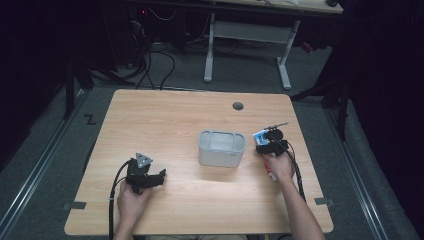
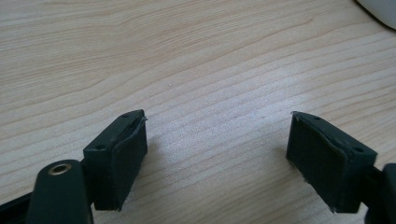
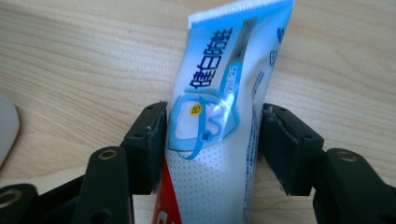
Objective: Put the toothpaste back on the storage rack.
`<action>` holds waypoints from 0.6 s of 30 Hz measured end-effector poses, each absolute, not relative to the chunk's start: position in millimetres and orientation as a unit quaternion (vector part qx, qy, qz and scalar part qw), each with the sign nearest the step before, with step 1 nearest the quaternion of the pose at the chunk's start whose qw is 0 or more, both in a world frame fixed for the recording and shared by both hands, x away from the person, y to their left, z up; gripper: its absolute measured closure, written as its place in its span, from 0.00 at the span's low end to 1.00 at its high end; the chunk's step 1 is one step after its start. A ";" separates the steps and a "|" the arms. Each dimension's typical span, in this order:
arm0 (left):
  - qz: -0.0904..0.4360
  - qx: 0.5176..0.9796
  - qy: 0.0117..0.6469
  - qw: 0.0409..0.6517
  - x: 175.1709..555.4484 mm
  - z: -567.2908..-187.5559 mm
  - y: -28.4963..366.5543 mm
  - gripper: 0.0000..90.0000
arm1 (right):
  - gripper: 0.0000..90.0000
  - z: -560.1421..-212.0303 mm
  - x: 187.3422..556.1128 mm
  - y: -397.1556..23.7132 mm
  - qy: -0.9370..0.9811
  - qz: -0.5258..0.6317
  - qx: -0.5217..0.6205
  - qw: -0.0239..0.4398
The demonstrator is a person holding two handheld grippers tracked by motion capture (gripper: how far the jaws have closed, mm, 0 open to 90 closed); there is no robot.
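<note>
A white and blue toothpaste tube [image 1: 259, 136] with a red lower part lies on the wooden table [image 1: 165, 120], right of the middle. My right gripper [image 1: 270, 138] is over it. In the right gripper view the tube [image 3: 219, 93] runs up between the two black jaws, and both pads touch its side edges, so that gripper [image 3: 212, 109] is shut on it. My left gripper [image 1: 161, 177] rests at the front left, pointing right. Its jaws [image 2: 217, 121] stand wide apart over bare wood with nothing between them.
A pale grey rectangular container [image 1: 221, 147], open on top, stands at the table's middle, between the two grippers. Its rounded edge shows at a corner of the left gripper view [image 2: 380, 7]. A small round hole [image 1: 238, 106] sits near the table's far edge. Beyond lie a desk frame and cables.
</note>
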State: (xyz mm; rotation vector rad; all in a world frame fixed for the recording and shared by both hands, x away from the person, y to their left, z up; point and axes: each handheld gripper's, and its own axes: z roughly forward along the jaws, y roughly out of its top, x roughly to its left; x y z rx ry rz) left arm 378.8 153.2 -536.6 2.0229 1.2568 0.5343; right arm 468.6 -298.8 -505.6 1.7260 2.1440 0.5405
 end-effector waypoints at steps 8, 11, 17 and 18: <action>0.206 0.779 0.483 0.343 378.8 -536.6 153.2 0.23 | 0.56 -504.8 468.9 -297.4 0.760 0.194 0.598 0.163; 0.206 0.779 0.484 0.343 378.8 -536.5 153.1 0.23 | 0.57 -503.6 468.8 -295.2 0.765 0.183 0.594 0.167; 0.206 0.779 0.484 0.343 378.8 -536.5 153.2 0.23 | 0.66 -500.4 468.4 -290.5 0.778 0.168 0.578 0.179; 0.206 0.779 0.484 0.343 378.8 -536.5 153.2 0.23 | 0.69 -499.0 468.0 -291.0 0.779 0.169 0.577 0.179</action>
